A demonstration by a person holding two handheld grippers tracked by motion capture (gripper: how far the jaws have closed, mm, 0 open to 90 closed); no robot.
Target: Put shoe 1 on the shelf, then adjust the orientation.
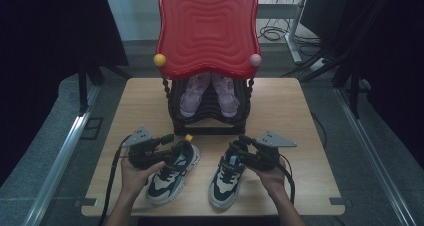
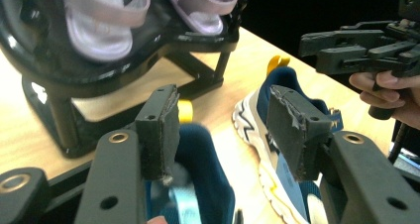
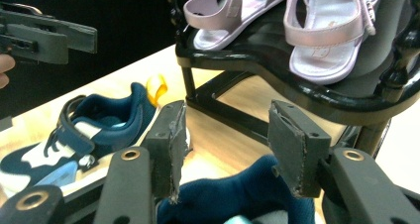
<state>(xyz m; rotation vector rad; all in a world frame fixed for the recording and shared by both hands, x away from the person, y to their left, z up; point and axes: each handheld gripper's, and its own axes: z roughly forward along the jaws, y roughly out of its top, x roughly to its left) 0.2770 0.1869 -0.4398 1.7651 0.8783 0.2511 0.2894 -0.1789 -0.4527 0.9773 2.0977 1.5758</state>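
Two navy-and-cream sneakers sit side by side on the pale wooden counter — the left sneaker [image 1: 172,172] under the left hand-held gripper [image 1: 167,139], the right sneaker [image 1: 227,174] under the right hand-held gripper [image 1: 241,140]. Both sets of jaws are spread, poised over the heel collars, gripping nothing.

Wooden table [image 1: 295,116] seen from above, bearing a black tiered rack [image 1: 207,117] with a red wavy-surfaced top tray [image 1: 207,28] and a pair of lilac sandals [image 1: 209,93] on the shelf beneath. Two navy-and-white sneakers lie in front of the rack, heels toward it. The left gripper [image 1: 167,139] sits over the left sneaker [image 1: 172,172]; the right gripper [image 1: 241,142] sits over the right sneaker [image 1: 226,178]. A hand holds each gripper from below.
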